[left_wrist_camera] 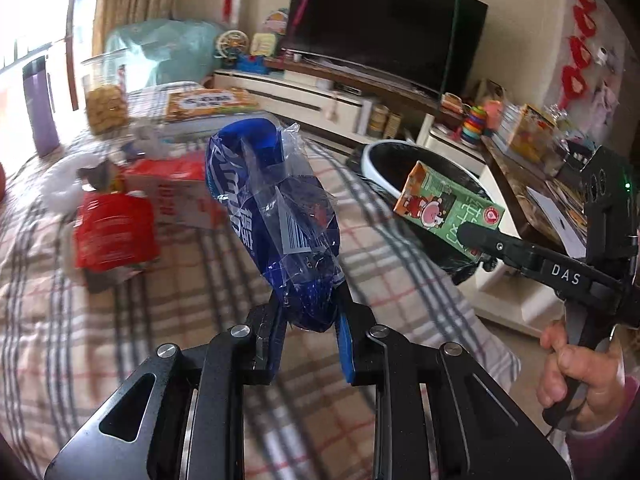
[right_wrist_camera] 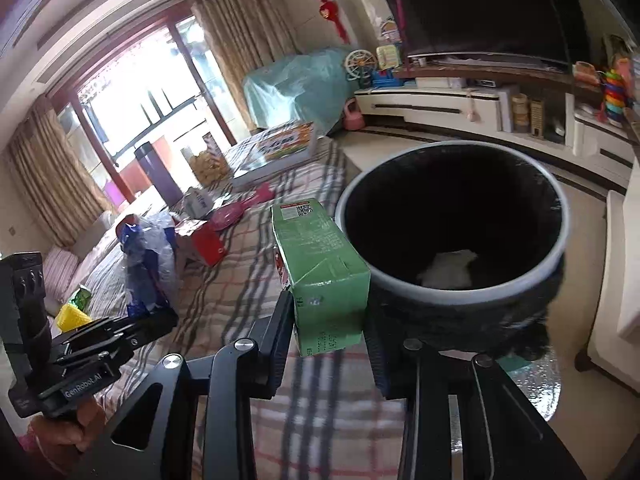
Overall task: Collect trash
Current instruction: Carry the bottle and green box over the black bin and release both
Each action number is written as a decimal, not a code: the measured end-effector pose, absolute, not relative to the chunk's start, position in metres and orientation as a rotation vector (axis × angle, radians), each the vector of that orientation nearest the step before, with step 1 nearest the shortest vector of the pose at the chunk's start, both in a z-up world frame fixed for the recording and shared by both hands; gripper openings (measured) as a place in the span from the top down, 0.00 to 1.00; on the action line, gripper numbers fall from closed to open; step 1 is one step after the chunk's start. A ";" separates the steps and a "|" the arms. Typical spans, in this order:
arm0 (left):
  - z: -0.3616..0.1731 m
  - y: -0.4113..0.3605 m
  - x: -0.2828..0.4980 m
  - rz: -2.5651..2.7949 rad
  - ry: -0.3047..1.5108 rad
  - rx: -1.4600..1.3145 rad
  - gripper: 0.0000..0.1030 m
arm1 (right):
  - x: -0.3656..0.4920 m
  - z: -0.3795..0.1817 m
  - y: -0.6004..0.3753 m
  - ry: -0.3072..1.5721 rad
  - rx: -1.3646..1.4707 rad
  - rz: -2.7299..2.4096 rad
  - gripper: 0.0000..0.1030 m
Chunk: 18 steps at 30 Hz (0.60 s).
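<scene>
Plaid bedcover point(left_wrist_camera: 168, 320) below; left claw point(left_wrist_camera: 308, 320) grips blue wrapper point(left_wrist_camera: 272, 200), right claw point(right_wrist_camera: 328, 320) grips green carton point(right_wrist_camera: 320, 264).

Plaid-covered surface point(left_wrist_camera: 168, 280), grey and red checks on pale cloth. On it:
- red packet point(left_wrist_camera: 114, 236) and red-and-white box point(left_wrist_camera: 176, 188) side by side near middle
- crumpled white wrapper point(left_wrist_camera: 64, 184) just beyond packet
- clear jar of yellow snacks point(left_wrist_camera: 106, 96) and purple tumbler point(left_wrist_camera: 38, 108) at far edge by window
- large flat picture box point(left_wrist_camera: 208, 104) at far end
- pink scoop-like item point(right_wrist_camera: 236, 208) near small white carton point(right_wrist_camera: 198, 202)
- yellow and green bits point(right_wrist_camera: 76, 308) at left edge, too blurred to name
</scene>
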<state>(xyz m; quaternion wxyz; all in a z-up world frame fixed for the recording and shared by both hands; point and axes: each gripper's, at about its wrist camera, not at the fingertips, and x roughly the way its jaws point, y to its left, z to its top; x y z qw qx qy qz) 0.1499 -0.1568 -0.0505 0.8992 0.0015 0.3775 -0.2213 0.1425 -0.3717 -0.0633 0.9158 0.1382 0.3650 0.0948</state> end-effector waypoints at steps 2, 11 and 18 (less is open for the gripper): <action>-0.051 -0.166 0.152 -0.475 0.787 0.013 0.80 | 0.140 -0.061 -0.379 0.743 0.291 0.181 0.67; -0.044 -0.201 0.157 -0.552 0.785 0.057 0.80 | 0.133 -0.048 -0.410 0.706 0.312 0.125 0.67; -0.038 -0.226 0.167 -0.590 0.783 0.074 0.80 | 0.136 -0.045 -0.425 0.688 0.316 0.093 0.68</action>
